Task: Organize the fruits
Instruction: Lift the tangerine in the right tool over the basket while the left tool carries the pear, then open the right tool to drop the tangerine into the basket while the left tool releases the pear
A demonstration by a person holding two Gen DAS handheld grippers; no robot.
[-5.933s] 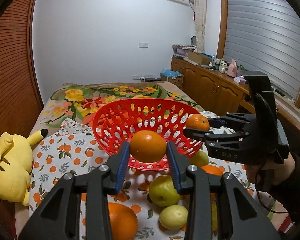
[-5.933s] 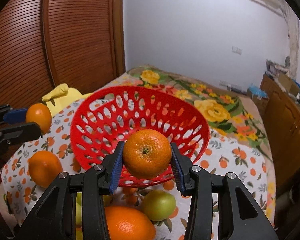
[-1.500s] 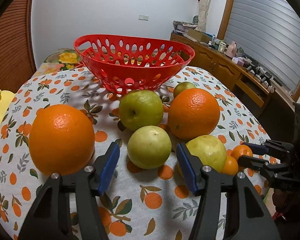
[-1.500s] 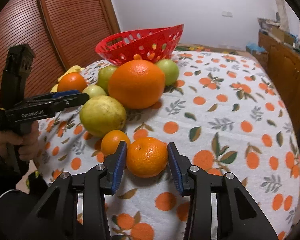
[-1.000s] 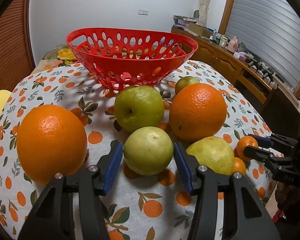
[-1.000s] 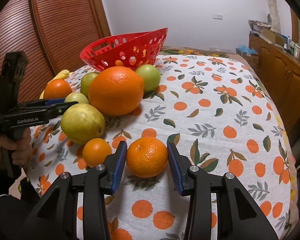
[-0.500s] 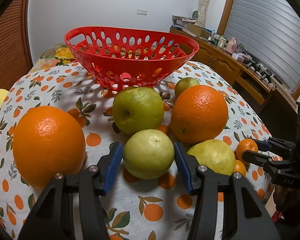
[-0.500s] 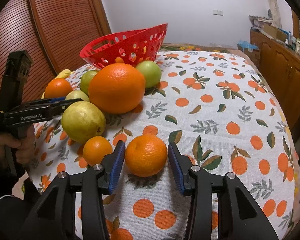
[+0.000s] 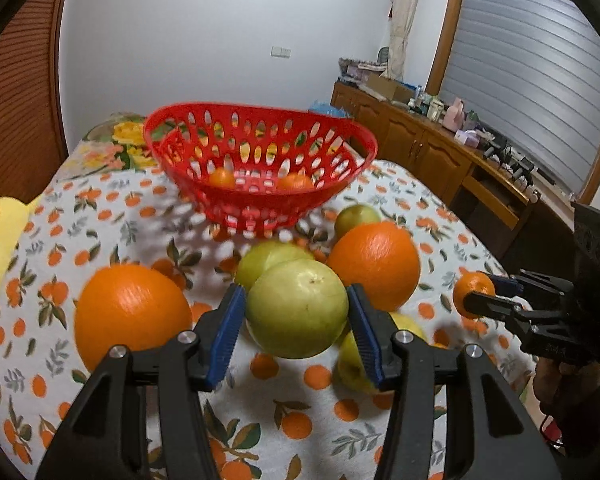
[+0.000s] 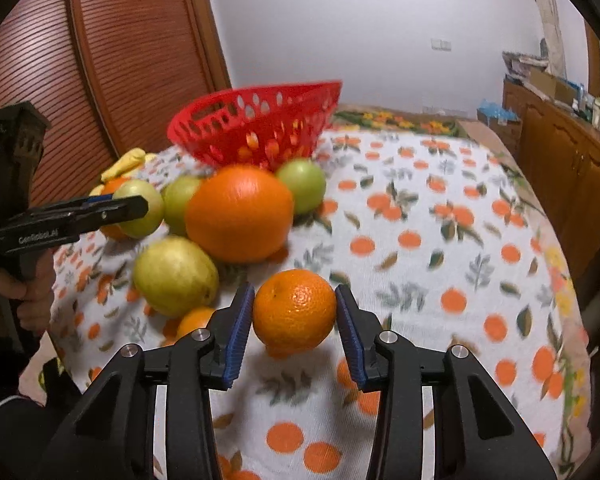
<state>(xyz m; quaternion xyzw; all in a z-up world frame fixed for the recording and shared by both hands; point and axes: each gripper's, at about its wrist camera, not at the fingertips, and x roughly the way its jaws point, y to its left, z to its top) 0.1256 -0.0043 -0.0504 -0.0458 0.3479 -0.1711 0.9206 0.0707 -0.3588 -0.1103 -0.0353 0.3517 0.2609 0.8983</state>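
Left gripper: blue pads clamped on either flank of a pale green fruit, jaws at a narrow-to-middling gap set by the fruit's width. Against the picture half a second back, the fruit sits higher in the left wrist view, and the cloth shows below it; I read this as lifted clear of the tablecloth.

Right gripper: jaws closing on a small mandarin. Left pad touches the peel; a thin sliver of gap seems to show at the right pad, hard to confirm. A shadow lies on the cloth under the mandarin, so it appears raised too, whereas half a second ago it rested on the print.

Outward from the left gripper:
- large orange just beside the left pad, on the cloth
- second large orange just beyond the right pad
- another green fruit directly behind the held one, partly hidden
- yellow-green fruit below the right pad, mostly covered
- red basket well ahead, two small orange fruits visible through its slots

Outward from the right gripper: a tiny mandarin just left of the left pad, the yellow-green fruit beyond it, the basket far ahead.

Judgement: both picks look made, so the step in hand shifts from grasping to carrying. Seven or so fruits are not yet in the basket, counting the two held, so the task is early. Risk: the mandarin grip may be one-sided; it could slip during travel.
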